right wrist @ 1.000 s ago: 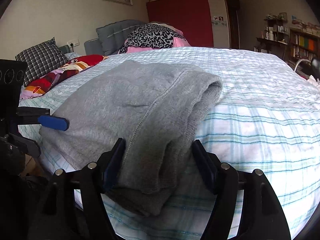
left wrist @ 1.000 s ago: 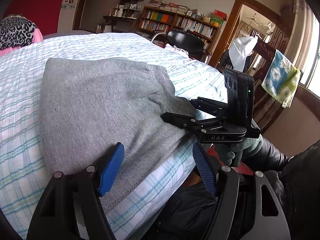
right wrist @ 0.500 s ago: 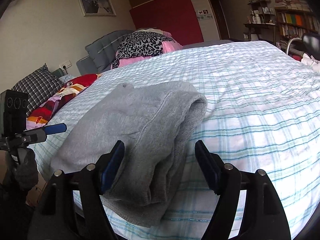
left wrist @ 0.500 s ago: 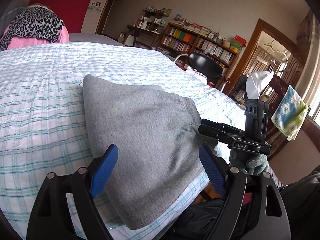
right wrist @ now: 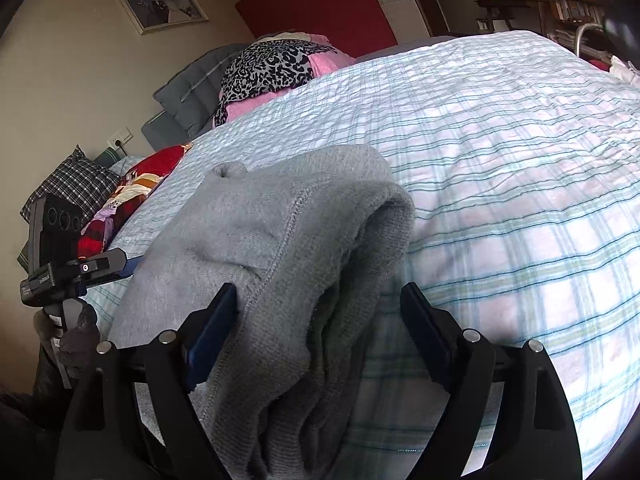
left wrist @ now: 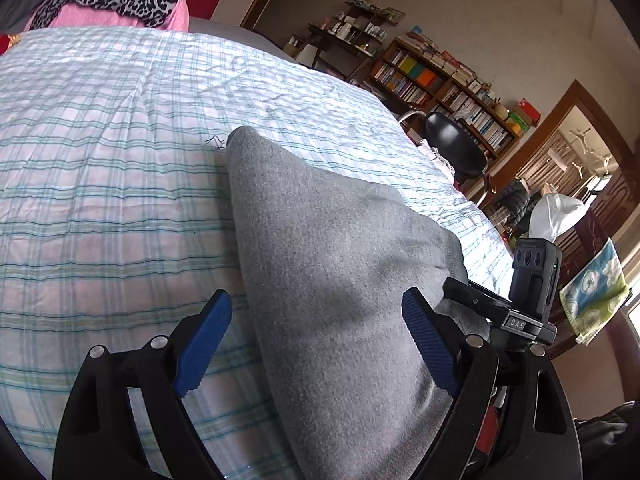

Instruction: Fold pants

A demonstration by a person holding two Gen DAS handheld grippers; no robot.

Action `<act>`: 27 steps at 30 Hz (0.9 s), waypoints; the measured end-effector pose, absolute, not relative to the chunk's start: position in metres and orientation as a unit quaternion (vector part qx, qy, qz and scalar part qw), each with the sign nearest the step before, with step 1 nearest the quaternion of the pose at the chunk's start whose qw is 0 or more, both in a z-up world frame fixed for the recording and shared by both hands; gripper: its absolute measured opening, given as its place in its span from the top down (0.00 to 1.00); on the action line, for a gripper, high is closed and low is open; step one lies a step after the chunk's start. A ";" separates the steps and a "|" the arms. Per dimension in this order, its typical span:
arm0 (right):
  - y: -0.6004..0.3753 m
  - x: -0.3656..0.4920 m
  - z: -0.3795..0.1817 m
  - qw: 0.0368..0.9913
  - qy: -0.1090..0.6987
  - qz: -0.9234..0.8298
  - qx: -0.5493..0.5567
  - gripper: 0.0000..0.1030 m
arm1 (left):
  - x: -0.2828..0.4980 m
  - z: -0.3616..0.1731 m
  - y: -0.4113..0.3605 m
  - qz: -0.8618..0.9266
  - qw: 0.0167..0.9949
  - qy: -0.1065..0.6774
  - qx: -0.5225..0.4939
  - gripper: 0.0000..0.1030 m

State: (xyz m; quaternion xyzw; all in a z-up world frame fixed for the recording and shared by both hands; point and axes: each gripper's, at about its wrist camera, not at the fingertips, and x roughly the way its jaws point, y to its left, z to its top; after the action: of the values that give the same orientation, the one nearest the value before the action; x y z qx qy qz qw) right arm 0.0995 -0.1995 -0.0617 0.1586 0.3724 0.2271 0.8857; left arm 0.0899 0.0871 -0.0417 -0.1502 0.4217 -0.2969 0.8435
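The grey pants (left wrist: 332,264) lie folded in a thick bundle on the checked bed sheet (left wrist: 100,184), near the bed's front edge. My left gripper (left wrist: 320,340) is open, its blue pads on either side of the bundle's near left end, holding nothing. In the right wrist view the pants (right wrist: 272,240) show stacked folded layers at their right end. My right gripper (right wrist: 320,336) is open, its jaws straddling that layered end without gripping it. Each gripper shows in the other's view, the right one (left wrist: 480,304) and the left one (right wrist: 116,264), at opposite ends of the bundle.
Pillows and a leopard-print cloth (right wrist: 272,68) lie at the head of the bed with a red patterned blanket (right wrist: 132,196). A black chair (left wrist: 456,148), bookshelves (left wrist: 440,84) and a towel (left wrist: 592,288) stand beyond the bed's far side. The sheet (right wrist: 520,168) stretches wide to the right.
Both grippers have tilted and drawn upward over the pants, so both views look more steeply down on the bundle. The pants have not changed shape. Both jaws stay open.
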 end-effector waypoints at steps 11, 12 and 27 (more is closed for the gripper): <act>-0.184 0.112 -0.065 0.869 0.397 0.251 0.155 0.20 | 0.105 -0.065 0.077 -0.315 0.814 0.465 -0.150 0.16; -0.185 0.113 -0.065 0.868 0.398 0.254 0.156 0.20 | 0.105 -0.066 0.077 -0.318 0.812 0.465 -0.150 0.16; -0.185 0.119 -0.064 0.860 0.390 0.282 0.169 0.47 | 0.106 -0.063 0.059 -0.349 0.804 0.464 -0.133 0.49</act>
State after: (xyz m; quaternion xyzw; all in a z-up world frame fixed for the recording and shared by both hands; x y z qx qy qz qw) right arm 0.1193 -0.1850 -0.0641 0.1692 0.3900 0.2819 0.8601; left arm 0.1064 0.0593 -0.0626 -0.1328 0.4637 -0.3486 0.8036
